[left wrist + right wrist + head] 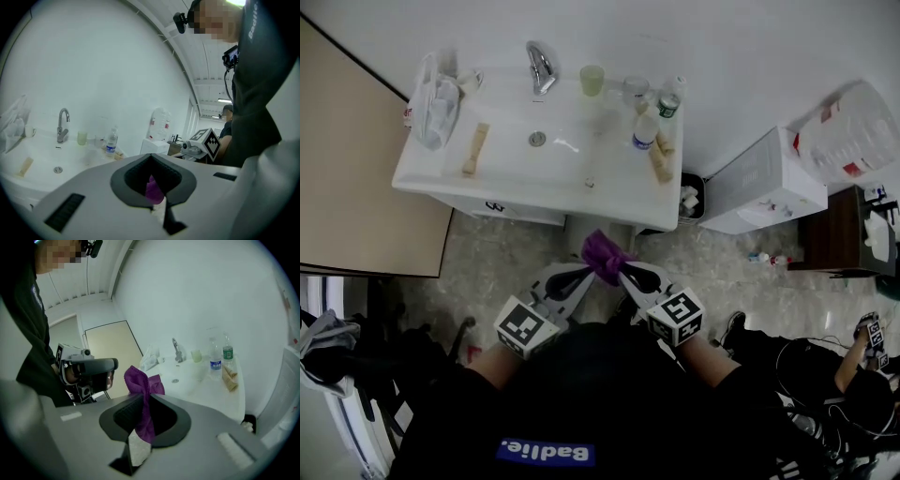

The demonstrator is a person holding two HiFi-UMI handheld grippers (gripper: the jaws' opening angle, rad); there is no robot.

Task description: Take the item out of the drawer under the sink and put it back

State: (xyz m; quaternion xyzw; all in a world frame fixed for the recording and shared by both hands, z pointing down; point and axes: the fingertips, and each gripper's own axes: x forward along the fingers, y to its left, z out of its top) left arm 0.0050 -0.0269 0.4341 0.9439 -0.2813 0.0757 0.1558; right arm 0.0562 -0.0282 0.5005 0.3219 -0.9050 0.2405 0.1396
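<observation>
A purple cloth (605, 253) hangs in front of me, below the white sink (502, 173), held between both grippers. My left gripper (584, 270) comes in from the left and is shut on the cloth (153, 190), which shows as a small purple wad between its jaws. My right gripper (623, 272) comes in from the right and pinches the cloth (140, 385), whose loose end sticks up above the jaw tips. The white drawer front (502, 206) sits under the sink's front edge; I cannot tell whether it is open.
Around the basin stand a faucet (541, 67), a green cup (592, 80), a water bottle (645, 131) and a plastic bag (436, 103). A beige door (356, 187) stands at the left, a white box (764, 183) and a small bin (691, 197) at the right.
</observation>
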